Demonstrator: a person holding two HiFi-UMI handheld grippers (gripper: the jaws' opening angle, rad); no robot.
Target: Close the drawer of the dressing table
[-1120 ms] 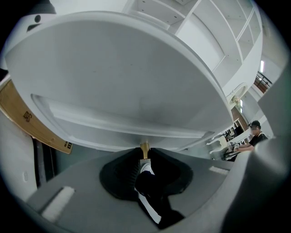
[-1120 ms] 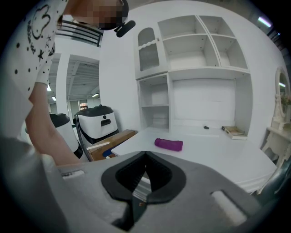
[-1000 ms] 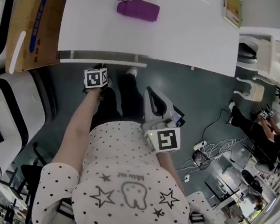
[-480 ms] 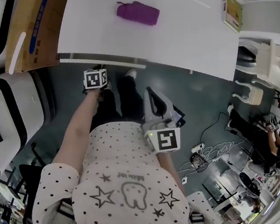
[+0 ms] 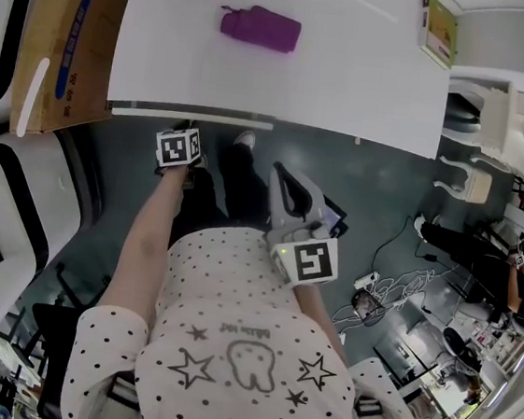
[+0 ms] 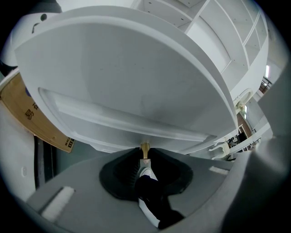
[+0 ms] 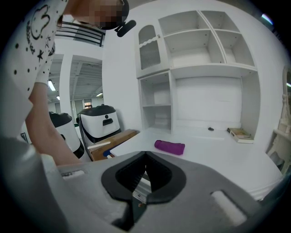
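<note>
My left gripper [image 6: 145,157] pinches the brass knob [image 6: 145,148]; the drawer [image 5: 193,117] looks nearly shut at the dressing table's [image 5: 353,73] front edge. My right gripper [image 7: 145,157] is closed and empty. Next I'd push flush.

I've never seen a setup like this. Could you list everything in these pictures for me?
dressing table: one, white, ahead of the person, shelves behind it
drawer: one, white, under the table's front edge
knob: one, gold, on the drawer front
pouch: one, purple, on the tabletop
book: one, pale cover, tabletop's far right corner
cardboard box: one, brown, left of the table
machines: two, white and black, floor at left
cables: a tangle, floor at right
bystander: one, dark clothes, far right
left gripper: grey, fingers shut on the knob
right gripper: grey, fingers shut, empty
</note>
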